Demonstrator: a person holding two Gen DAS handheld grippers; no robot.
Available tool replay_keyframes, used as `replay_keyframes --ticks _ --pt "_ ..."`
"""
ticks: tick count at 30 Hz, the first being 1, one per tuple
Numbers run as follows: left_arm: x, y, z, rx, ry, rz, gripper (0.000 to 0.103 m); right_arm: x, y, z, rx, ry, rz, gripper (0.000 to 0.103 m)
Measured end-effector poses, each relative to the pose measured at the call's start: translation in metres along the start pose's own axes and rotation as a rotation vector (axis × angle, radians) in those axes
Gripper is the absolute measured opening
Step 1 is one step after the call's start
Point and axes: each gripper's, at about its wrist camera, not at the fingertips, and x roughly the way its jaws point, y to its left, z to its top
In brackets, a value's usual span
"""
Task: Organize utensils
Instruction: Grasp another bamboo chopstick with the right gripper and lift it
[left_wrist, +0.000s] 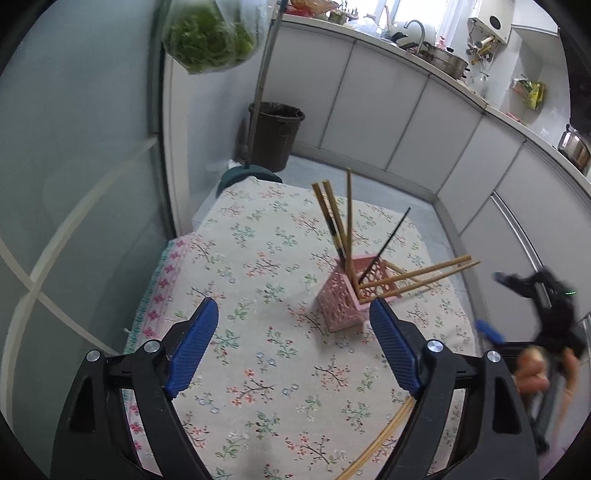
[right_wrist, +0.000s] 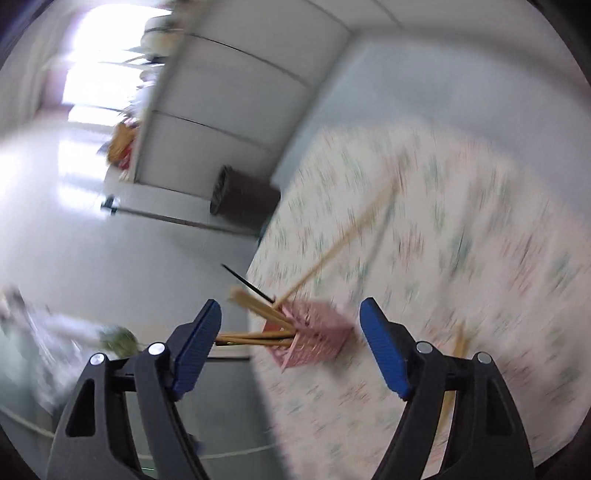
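The pink perforated plastic utensil holder (left_wrist: 345, 295) stands on the floral-print tablecloth (left_wrist: 258, 266), already bristling with bamboo chopsticks (left_wrist: 334, 218) and one thin black chopstick (left_wrist: 388, 243). Loose bamboo chopsticks (left_wrist: 384, 435) lie at the near edge, apparently yet to be stowed. Left gripper (left_wrist: 293, 350) and right gripper (right_wrist: 290, 345) both gape, holding nothing

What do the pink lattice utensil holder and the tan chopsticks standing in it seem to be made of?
Pink lattice utensil holder: probably moulded plastic, judging by its uniform colour and regular cut-out grid. Tan chopsticks: likely bamboo or wood, with a matte, straw-coloured surface.
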Motion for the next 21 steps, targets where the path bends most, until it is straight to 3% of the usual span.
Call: replay_keyframes --ticks 2,4,8,11,14,15,16,17,21 --pt "0.004 -0.007 -0.001 0.012 0.017 -0.018 0.081 0.042 -0.036 0.018 0.172 0.093 0.049 0.076" --pt "0.006 -0.013 -0.003 0.026 0.019 -0.030 0.085 0.069 -0.052 0.032 0.237 0.078 0.012 0.076" --pt "0.014 -0.023 -0.004 0.081 0.031 -0.019 0.086 0.112 -0.057 0.064 0.285 0.045 0.022 0.076" --pt "0.022 -0.027 -0.006 0.113 0.056 -0.009 0.086 0.140 -0.058 0.089 0.299 0.026 -0.036 0.076" --pt "0.024 -0.025 -0.008 0.129 0.063 0.010 0.086 0.161 -0.070 0.095 0.342 0.073 -0.093 0.072" --pt "0.024 -0.023 -0.008 0.124 0.061 0.014 0.086 0.165 -0.073 0.094 0.364 0.085 -0.079 0.057" --pt "0.025 -0.021 -0.008 0.118 0.062 0.019 0.085 0.168 -0.075 0.093 0.369 0.083 -0.071 0.024" --pt "0.026 -0.017 -0.007 0.106 0.070 0.025 0.086 0.170 -0.071 0.094 0.335 0.076 -0.081 0.011" --pt "0.026 -0.008 -0.007 0.071 0.086 0.013 0.086 0.157 -0.043 0.097 0.236 0.016 -0.071 0.008"
